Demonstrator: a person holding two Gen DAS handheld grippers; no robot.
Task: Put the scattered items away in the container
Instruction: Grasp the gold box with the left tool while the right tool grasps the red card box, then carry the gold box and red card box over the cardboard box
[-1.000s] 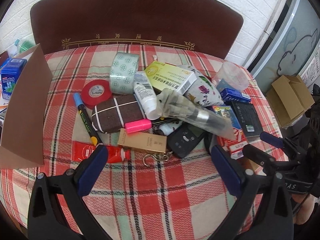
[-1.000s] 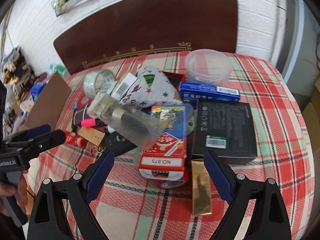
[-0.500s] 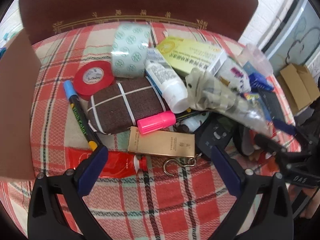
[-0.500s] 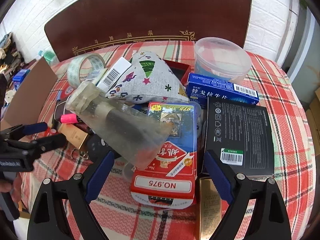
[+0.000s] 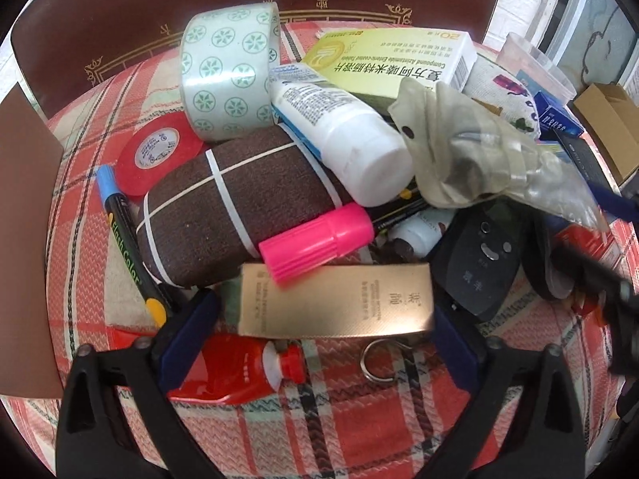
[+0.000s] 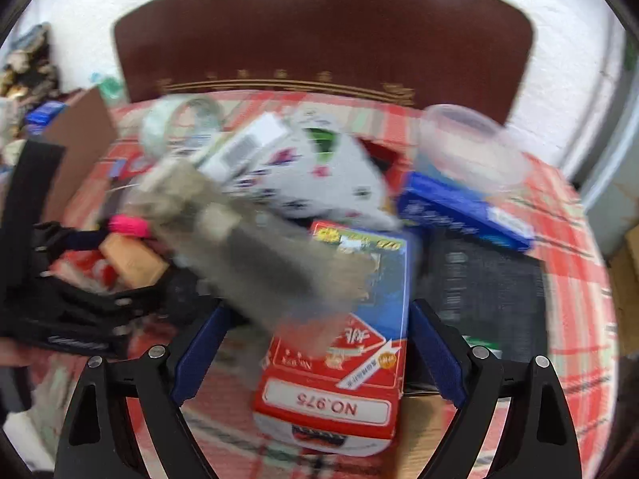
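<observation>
Plaid tablecloth [image 5: 359,431] crowded, gold box [image 5: 339,303] between closing left tool [image 5: 319,319]

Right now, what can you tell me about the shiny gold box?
The gold box is long, flat and shiny like metallic card, with small print on top. It lies flat on the checked cloth at the pile's near edge. A pink marker cap rests on its far edge, and a metal hook lies beside it. The left tongs are closing around it.
</observation>
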